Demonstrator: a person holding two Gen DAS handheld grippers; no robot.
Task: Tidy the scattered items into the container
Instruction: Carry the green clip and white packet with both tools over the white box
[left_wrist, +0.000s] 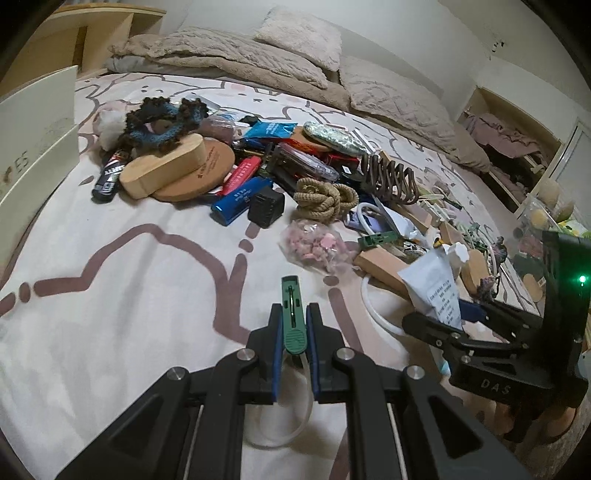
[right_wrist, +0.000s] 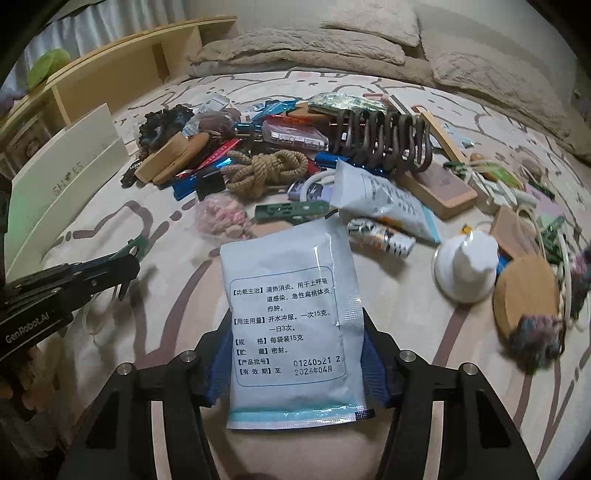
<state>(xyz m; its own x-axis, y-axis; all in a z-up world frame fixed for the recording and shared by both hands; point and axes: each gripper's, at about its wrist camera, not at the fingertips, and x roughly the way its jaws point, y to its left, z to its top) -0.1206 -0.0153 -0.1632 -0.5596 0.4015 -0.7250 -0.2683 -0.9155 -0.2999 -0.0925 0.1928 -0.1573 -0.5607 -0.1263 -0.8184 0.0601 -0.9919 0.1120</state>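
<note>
**Both grippers loaded above the bed**

The left gripper (left_wrist: 293, 314) is clenched on a green clip (left_wrist: 293, 314), which stands upright between its pads, tip projecting forward. The right gripper (right_wrist: 291, 332) grasps a white medicine sachet (right_wrist: 288, 317) by its side edges, printed face up. The cream container (left_wrist: 37, 122) stands at far left, well apart from both. A clutter pile (left_wrist: 240, 162) lies beyond.

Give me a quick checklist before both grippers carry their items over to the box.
1. Left gripper shut on the green clip: ok.
2. Right gripper shut on the sachet: ok.
3. Clip's white loop hanging free of the pile: ok.
4. Sachet lifted clear of the pile: ok.
5. Box in view at the left: ok.
6. Room inside the box: cannot tell.
</note>
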